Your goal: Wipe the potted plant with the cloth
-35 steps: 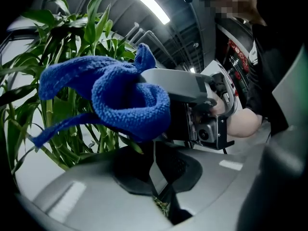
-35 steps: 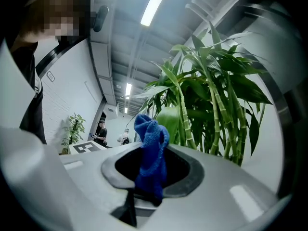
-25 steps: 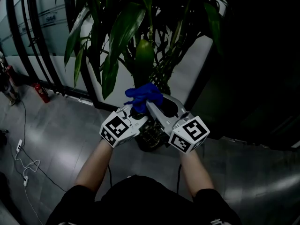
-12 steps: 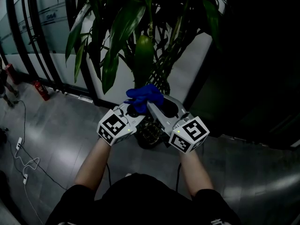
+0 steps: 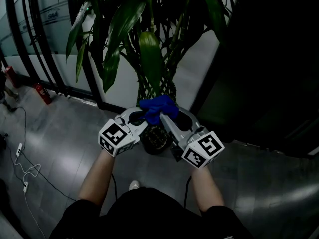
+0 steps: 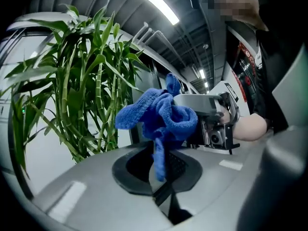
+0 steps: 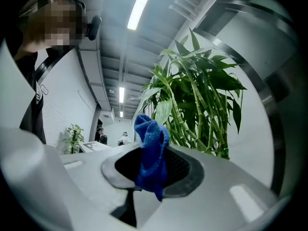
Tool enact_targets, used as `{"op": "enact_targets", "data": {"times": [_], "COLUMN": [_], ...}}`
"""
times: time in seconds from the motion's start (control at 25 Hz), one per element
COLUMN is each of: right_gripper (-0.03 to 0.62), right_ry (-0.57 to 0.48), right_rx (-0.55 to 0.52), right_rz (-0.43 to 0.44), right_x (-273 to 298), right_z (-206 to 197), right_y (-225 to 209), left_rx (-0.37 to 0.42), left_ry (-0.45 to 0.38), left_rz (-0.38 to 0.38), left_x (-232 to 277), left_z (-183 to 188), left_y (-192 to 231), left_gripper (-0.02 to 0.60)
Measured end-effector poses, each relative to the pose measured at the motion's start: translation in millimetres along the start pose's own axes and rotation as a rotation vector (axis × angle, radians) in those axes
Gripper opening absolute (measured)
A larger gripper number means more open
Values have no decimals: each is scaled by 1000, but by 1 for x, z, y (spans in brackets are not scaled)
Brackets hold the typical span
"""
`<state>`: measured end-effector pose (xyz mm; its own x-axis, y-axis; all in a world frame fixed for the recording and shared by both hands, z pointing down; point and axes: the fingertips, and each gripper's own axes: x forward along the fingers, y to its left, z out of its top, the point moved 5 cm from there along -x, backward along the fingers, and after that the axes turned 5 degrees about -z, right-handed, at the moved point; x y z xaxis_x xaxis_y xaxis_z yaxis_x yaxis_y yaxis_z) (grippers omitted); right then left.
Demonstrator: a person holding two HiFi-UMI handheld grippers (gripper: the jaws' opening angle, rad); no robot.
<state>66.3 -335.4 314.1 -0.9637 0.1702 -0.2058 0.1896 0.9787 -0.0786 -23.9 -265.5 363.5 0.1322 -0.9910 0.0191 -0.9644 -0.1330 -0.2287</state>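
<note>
**Surface.** Polished grey tiled floor (image 5: pixel 65 133), carrying pale reflections.

**Room.** An interior hall, dim in the head view.
- From 10 to 11 o'clock of the grippers runs a glazed partition (image 5: pixel 35 39) with dark curved uprights.
- At 3 o'clock stands a large dark panel (image 5: pixel 269 63); its detail is not legible.
- A pale wall panel (image 5: pixel 197 78) shows behind the foliage.
- The gripper views show a ribbed ceiling with a strip light (image 6: pixel 154 4).

**Surroundings.**
- A red fire extinguisher (image 5: pixel 43 93) stands at the foot of the partition, at 10 o'clock.
- A white cable (image 5: pixel 22 168) trails across the floor at 8 o'clock.
- In the right gripper view, far off at 9 o'clock, there is a white counter (image 7: pixel 94 146) with a small second plant (image 7: pixel 72 136) beside it. There are also two people (image 7: pixel 124 137), too small to describe.

**Task items.**
- The potted plant (image 5: pixel 149 59) stands at 12 o'clock, directly ahead of the grippers. Its dark round pot (image 5: pixel 153 139) is on the floor and partly hidden beneath them.
- One broad leaf hangs down to just above the blue cloth (image 5: pixel 158 107).
- The cloth is bunched where the two grippers meet, above the pot.

**Grippers.**
- The left gripper (image 5: pixel 144 114) has its fingers (image 6: pixel 86 191) drawn narrow, pinching a fold of the cloth.
- The right gripper (image 5: pixel 162 117) has its fingers (image 7: pixel 240 186) likewise clamped on a hanging tail of the same cloth.
- The tips converge, nearly together.

**Obstructions.**
- Stems and leaves crowd close behind the cloth.
- In the left gripper view, the body of the right gripper sits just behind the cloth at 3 o'clock and blocks that side.
</note>
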Motion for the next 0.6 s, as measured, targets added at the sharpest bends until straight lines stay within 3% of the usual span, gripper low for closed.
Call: {"op": "enact_targets", "data": {"times": [0.28, 0.4, 0.6], "right_gripper": [109, 109, 109], "right_ry": [-37, -35, -37], "right_rx": [36, 55, 50], "right_rz": [8, -5, -55], "right_x": [-34, -41, -52], "right_z": [-10, -15, -13], "right_y": [16, 23, 26], "left_rx": [-59, -108, -110], "left_ry": [-18, -7, -26], "left_rz": [73, 69, 31], "left_x": [-29, -36, -37], "left_z": [-7, -14, -13], "left_y": [-29, -36, -41], "left_gripper": [21, 21, 21]}}
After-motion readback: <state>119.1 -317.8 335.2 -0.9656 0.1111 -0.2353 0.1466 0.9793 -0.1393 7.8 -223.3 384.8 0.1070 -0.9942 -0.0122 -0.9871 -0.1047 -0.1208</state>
